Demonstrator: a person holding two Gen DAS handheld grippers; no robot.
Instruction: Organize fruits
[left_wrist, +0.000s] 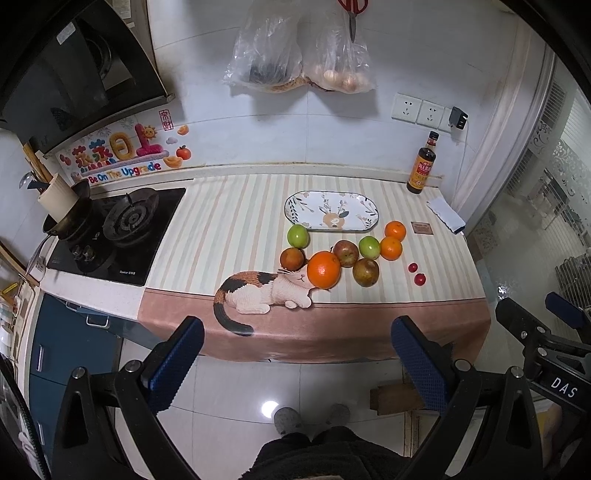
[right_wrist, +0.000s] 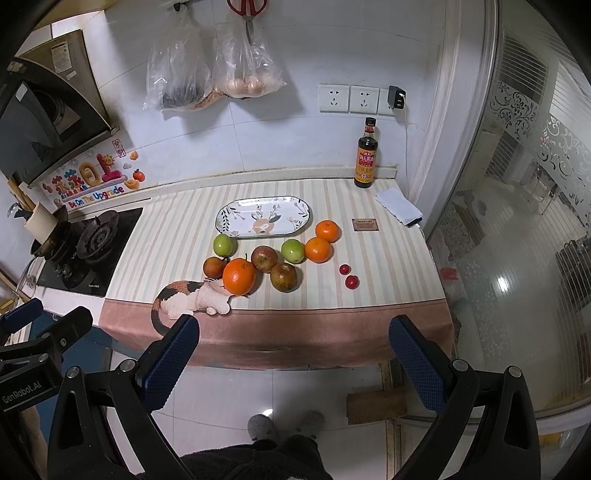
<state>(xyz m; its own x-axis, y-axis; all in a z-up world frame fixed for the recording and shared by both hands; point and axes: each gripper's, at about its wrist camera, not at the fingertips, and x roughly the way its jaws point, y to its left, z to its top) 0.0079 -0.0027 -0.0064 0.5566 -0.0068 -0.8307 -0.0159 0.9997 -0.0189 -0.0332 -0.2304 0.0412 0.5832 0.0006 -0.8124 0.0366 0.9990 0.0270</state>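
Note:
Fruit lies loose on a striped cloth: a large orange (left_wrist: 324, 269) (right_wrist: 239, 276), two small oranges (left_wrist: 391, 248) (right_wrist: 318, 249), two green apples (left_wrist: 298, 236) (right_wrist: 223, 244), a red apple (left_wrist: 346, 253) (right_wrist: 264, 258), brownish fruits (left_wrist: 365, 272) (right_wrist: 283, 277) and two small red fruits (left_wrist: 419, 279) (right_wrist: 351, 282). An oval floral plate (left_wrist: 364, 206) (right_wrist: 295, 210) sits empty behind them. My left gripper (left_wrist: 297, 332) and right gripper (right_wrist: 293, 330) are both open and empty, held off the counter's front edge, well short of the fruit.
A gas stove (left_wrist: 122, 225) (right_wrist: 88, 240) with a pan stands on the left. A soy sauce bottle (left_wrist: 422, 166) (right_wrist: 366, 155), a folded cloth (right_wrist: 399, 206) and a small card (right_wrist: 365, 224) lie at the back right. Bags and scissors hang on the wall. A glass door is on the right.

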